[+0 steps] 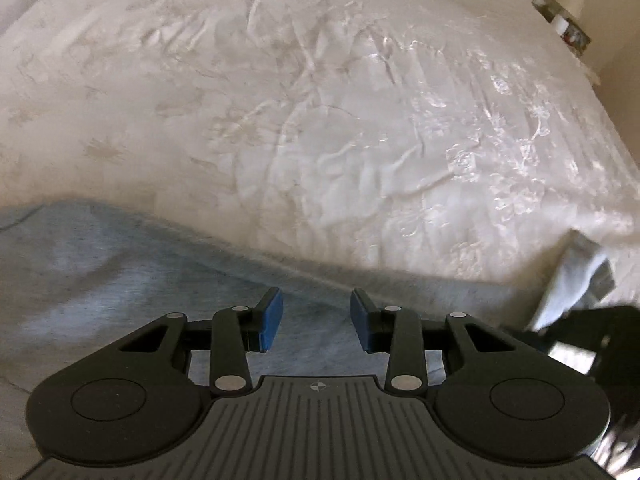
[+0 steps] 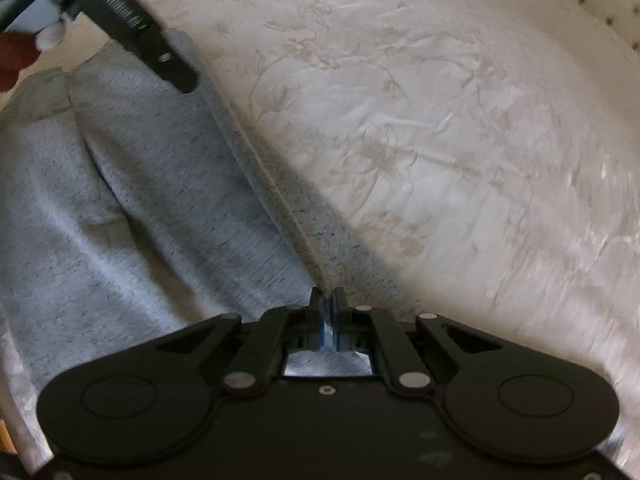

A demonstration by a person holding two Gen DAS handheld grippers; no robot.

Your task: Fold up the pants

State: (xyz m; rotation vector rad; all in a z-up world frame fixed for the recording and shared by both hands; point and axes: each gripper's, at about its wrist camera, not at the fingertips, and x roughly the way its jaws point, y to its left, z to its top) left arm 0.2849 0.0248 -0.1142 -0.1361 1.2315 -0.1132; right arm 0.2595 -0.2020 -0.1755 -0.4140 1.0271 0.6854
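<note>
grey pants on a wrinkled white floral bedspread

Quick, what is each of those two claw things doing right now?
Left gripper: jaws open over the grey pants, clamping nothing.
Right gripper: jaws shut on the pants' edge.

Both cams ride right on the tools, looking forward and steeply down along the fingers. The left wrist view sits close over the light grey speckled knit pants, facing across the cream flower-patterned bedspread toward a bedside shelf with small jars at the far corner. The right wrist view hangs just as near, facing the same bedspread. They share the pants, the bedspread, and the left gripper pokes into the right view's top left.
</note>
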